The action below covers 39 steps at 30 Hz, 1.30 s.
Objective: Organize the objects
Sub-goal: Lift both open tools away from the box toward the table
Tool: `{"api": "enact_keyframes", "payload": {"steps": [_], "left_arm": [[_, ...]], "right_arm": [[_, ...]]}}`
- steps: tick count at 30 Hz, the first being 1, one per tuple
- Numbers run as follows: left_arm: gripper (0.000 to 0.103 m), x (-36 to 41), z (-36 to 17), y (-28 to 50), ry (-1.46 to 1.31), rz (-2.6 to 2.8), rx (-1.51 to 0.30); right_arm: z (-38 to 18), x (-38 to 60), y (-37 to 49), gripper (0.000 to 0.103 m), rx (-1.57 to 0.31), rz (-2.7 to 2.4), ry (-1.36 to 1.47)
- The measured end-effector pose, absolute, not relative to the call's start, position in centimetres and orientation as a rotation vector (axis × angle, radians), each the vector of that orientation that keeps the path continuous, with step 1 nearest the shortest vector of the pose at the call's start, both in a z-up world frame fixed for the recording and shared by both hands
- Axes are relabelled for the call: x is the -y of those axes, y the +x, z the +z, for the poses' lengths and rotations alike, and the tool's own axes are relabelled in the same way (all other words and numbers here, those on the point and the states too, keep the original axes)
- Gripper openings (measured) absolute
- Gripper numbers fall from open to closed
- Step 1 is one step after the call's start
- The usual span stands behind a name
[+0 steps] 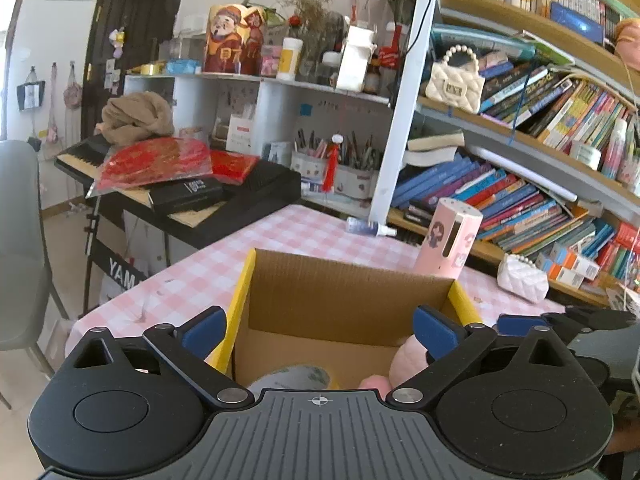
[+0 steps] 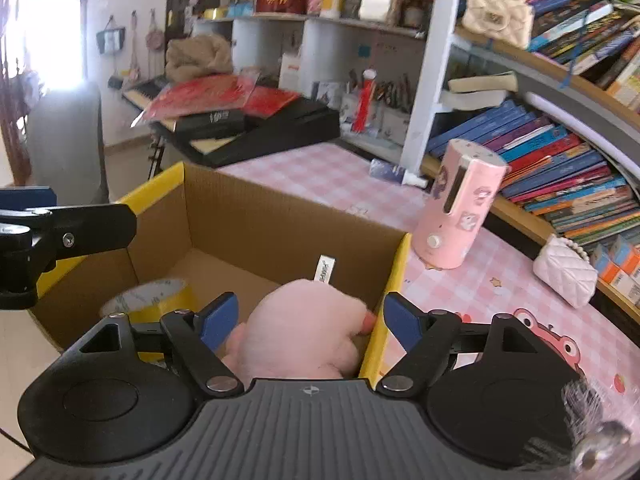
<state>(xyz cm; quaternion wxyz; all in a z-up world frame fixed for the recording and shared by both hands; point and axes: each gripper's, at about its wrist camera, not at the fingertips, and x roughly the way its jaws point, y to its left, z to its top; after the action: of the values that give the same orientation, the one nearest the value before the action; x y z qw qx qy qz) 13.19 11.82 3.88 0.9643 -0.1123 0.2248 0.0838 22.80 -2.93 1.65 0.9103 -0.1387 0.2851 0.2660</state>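
Note:
An open cardboard box (image 1: 344, 292) with yellow flaps stands on the pink checked table; it also shows in the right wrist view (image 2: 248, 220). Inside lie a pink plush toy (image 2: 304, 324) with a white tag and a roll of tape (image 2: 152, 300). The plush (image 1: 408, 360) and the tape (image 1: 292, 378) show low in the left wrist view too. My left gripper (image 1: 320, 332) is open and empty above the box's near side. My right gripper (image 2: 310, 320) is open, its fingers either side of the plush, one inside and one outside the box's right wall.
A pink cylindrical device (image 2: 460, 208) stands on the table right of the box. A white quilted purse (image 2: 566, 276) lies by the bookshelf (image 2: 560, 152). A small bottle (image 2: 394, 174) lies at the table's back. A keyboard (image 1: 192, 184) piled with items stands at the left, and a grey chair (image 1: 20, 240).

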Motion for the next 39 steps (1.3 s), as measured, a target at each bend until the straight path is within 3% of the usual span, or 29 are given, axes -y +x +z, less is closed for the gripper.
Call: {"api": "enact_keyframes", "payload": {"steps": [19,39], "left_arm": [[0.101,-13.1,2.7,6.8,-0.233,0.219,-0.499],[0.101,-12.0,-0.4,-1.2,-0.125,0.218,-0.662]], "right_arm": [[3.6,5.9,14.3,0.079,-0.492,0.319,-0.131],[-1.6,5.8,3.7,0.083,-0.658,0.226,-0.152]]}}
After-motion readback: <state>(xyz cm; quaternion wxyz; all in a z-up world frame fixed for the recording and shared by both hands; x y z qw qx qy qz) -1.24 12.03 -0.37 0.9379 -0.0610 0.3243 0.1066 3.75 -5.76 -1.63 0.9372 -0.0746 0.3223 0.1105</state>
